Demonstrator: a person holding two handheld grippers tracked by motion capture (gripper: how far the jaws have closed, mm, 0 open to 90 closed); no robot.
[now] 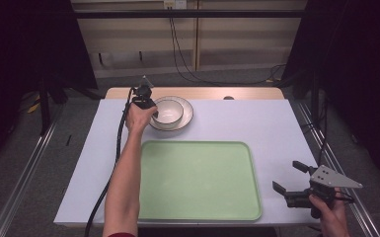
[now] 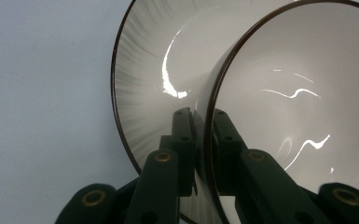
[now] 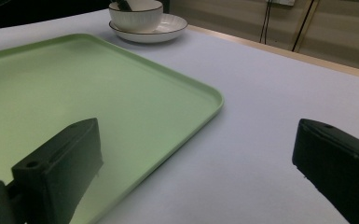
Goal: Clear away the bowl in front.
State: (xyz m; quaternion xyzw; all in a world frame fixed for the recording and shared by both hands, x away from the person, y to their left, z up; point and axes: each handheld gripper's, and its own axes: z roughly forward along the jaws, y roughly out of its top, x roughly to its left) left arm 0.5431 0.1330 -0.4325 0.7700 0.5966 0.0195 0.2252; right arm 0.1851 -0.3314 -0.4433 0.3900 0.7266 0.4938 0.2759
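The bowl (image 2: 298, 102) rim is clamped between the left gripper (image 2: 204, 116) jaws; the plate (image 2: 144, 93) lies beneath. The right gripper (image 1: 289, 178) is held released.

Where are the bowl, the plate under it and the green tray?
bowl (image 1: 168, 110), high view, inner floor.
plate (image 1: 188, 114), high view, right rim.
green tray (image 1: 197, 180), high view, bare middle.

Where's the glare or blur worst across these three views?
Left gripper view: bright streaks of glare on the bowl and plate. Right gripper view: the near black jaws are soft, the tray sharp. High view: evenly lit table, dark surroundings.
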